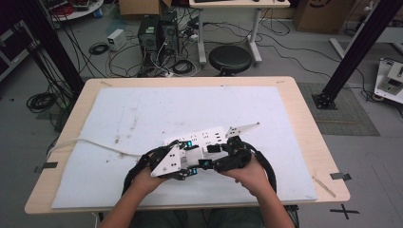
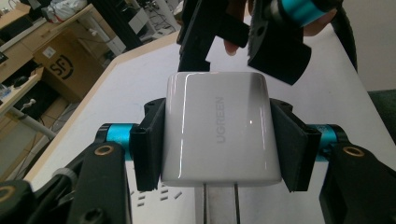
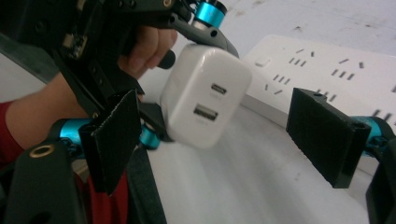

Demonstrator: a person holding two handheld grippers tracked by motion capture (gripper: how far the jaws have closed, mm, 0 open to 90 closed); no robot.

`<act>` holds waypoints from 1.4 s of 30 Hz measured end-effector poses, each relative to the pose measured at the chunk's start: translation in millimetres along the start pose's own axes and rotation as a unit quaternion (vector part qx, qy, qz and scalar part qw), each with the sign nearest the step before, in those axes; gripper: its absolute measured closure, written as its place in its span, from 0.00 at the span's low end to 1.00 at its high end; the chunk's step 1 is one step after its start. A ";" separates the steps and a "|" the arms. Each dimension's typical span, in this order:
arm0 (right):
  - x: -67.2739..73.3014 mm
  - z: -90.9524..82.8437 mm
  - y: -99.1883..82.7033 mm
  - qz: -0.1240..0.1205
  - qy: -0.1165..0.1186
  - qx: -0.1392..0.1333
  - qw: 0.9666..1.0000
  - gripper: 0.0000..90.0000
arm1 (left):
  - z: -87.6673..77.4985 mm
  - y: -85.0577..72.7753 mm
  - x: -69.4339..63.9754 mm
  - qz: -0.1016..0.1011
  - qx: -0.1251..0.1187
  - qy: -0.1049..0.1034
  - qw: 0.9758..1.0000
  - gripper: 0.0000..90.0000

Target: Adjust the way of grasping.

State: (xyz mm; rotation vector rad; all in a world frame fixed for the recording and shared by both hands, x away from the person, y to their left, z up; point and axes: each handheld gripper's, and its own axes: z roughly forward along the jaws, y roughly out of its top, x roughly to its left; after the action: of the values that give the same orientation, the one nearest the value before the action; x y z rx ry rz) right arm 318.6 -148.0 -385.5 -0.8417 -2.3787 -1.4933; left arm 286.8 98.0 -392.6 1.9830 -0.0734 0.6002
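Charger (image 2: 219, 128), white, glossy, rounded block with two metal prongs: the left hand-held gripper (image 2: 219, 140) is clamping it across its flat sides with black padded jaws. Just ahead, the right hand-held gripper (image 3: 224, 140) is standing wide open, gripping nothing, its jaws flanking the charger's port face (image 3: 205, 100). Beyond both, a white power strip (image 1: 202, 137) is lying on the pale foam-covered surface (image 1: 142, 114). Judged light, rigid and slippery; the broad side faces are offering the surest hold, keeping prongs free for the sockets.
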 end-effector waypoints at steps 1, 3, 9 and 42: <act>-0.8 1.3 0.3 -0.004 0.000 -0.001 1.000 0.20 | 0.4 0.4 -0.3 0.003 -0.001 0.000 1.000 0.47; -0.7 2.3 0.5 0.000 0.002 0.001 1.000 0.20 | 0.4 0.4 -0.3 0.003 -0.001 0.000 1.000 0.47; -2.8 6.7 1.9 0.011 0.020 -0.007 1.000 0.21 | 2.7 4.2 -3.2 0.008 -0.014 0.011 1.000 0.47; -8.4 12.7 2.8 0.028 0.068 -0.019 0.997 0.61 | 5.8 7.7 -6.3 0.028 -0.016 0.030 0.999 0.47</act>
State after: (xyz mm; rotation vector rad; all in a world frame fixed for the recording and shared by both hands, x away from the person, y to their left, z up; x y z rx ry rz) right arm 328.6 -138.9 -393.1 -0.7814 -2.2171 -1.5283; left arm 281.2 88.1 -391.1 1.9349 -0.1019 0.6916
